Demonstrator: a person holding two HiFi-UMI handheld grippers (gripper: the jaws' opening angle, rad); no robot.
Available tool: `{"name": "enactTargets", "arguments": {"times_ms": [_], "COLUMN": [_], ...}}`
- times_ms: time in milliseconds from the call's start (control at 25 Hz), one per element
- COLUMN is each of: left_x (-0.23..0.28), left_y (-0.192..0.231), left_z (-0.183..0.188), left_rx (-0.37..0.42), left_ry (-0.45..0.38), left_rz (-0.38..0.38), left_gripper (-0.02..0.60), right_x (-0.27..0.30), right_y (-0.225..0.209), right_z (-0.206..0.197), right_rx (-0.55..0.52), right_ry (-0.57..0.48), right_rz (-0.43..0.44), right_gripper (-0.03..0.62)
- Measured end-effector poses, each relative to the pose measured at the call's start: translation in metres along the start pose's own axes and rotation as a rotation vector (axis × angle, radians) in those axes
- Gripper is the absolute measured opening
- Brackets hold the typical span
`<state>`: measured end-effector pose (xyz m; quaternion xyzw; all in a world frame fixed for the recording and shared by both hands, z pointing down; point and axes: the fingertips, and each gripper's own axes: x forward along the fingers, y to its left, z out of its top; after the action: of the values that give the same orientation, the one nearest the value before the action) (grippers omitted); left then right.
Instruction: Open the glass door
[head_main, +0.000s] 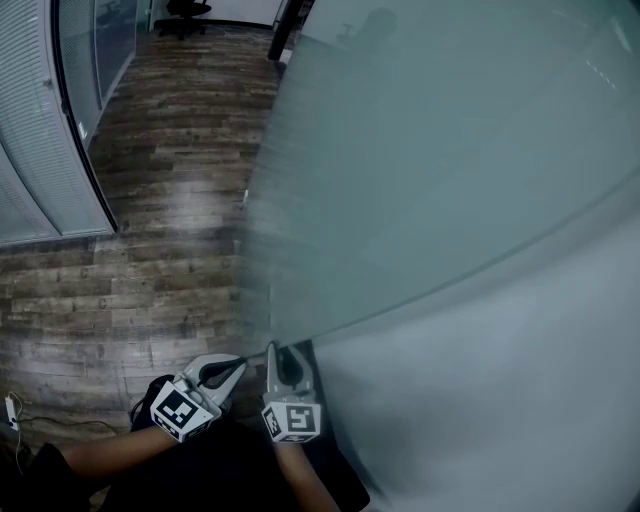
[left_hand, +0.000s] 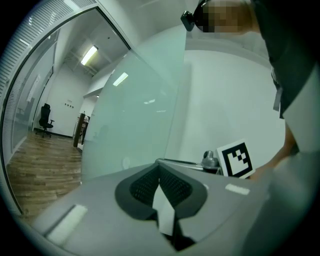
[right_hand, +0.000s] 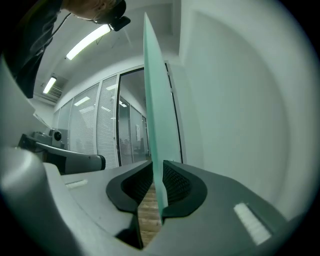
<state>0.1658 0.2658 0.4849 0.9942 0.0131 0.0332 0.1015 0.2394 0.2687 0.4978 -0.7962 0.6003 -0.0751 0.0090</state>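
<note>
Head view – door: one tall, frosted pale-green glass door (head_main: 430, 150) stands swung out over the dark plank floor (head_main: 170, 200), and its free edge runs down toward the two grippers.
Head view – grippers: two grey claws sit side by side low in the frame, each with one black-and-white marker cube. The left gripper (head_main: 238, 366) lies just beside the door's edge. The right gripper (head_main: 283, 352) points up at that edge.
Head view – surroundings: one black office chair (head_main: 186, 8) is far up the floor, white slatted blinds (head_main: 30, 130) are on the left, and a plain white wall (head_main: 520, 400) is behind the door.

Left gripper view – claw: the left gripper (left_hand: 160, 172) is clenched, with its ribbed black pads meeting at the tips and nothing between them.
Left gripper view – door: the glass door (left_hand: 135, 110) stands ahead of the jaws and apart from them.
Left gripper view – neighbour: one marker cube (left_hand: 235, 159) of the right gripper shows just to the right.
Left gripper view – count: one chair (left_hand: 45, 117) and one ceiling strip light (left_hand: 90, 55) are in view.

Right gripper view – claw: the right gripper (right_hand: 156, 172) is partly open and straddles the door's edge. The glass lies close against the right-hand pad, while floor shows through a gap on the other side, so the claw is not clamped.
Right gripper view – door: the glass door (right_hand: 157, 125) is seen edge-on and rises straight up from between the jaws.
Right gripper view – neighbour: the left gripper (right_hand: 70, 161) juts in from the left.
Right gripper view – count: two ceiling strip lights (right_hand: 90, 42) are in view.
</note>
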Motion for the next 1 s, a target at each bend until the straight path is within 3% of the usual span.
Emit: {"name": "enactTargets", "arguments": {"times_ms": [200, 360, 560, 760, 1000], "left_x": [0.01, 0.016, 0.03, 0.044, 0.059], "left_y": [-0.013, -0.003, 0.0, -0.017, -0.025], "left_z": [-0.013, -0.002, 0.003, 0.027, 0.009], "left_rx": [0.015, 0.027, -0.059, 0.021, 0.077], "left_ry": [0.025, 0.023, -0.01, -0.03, 0.056], "left_rz": [-0.054, -0.078, -0.11, -0.249, -0.404], "left_gripper": [0.002, 0.001, 0.002, 0.002, 0.002], "right_x": [-0.006, -0.011, -0.025, -0.037, -0.047], "right_y": [-0.019, -0.033, -0.053, -0.066, -0.09], "right_z": [-0.004, -0.002, -0.008, -0.007, -0.016], "right_rx": [-0.013, -0.018, -0.002, -0.017, 0.016], "right_ry": [-0.016, -0.017, -0.007, -0.022, -0.058], "right_rz": [-0.068, -0.135, -0.219, -0.237, -0.33], "right_gripper": [0.056, 0.05, 0.049, 0.049, 0.056]}}
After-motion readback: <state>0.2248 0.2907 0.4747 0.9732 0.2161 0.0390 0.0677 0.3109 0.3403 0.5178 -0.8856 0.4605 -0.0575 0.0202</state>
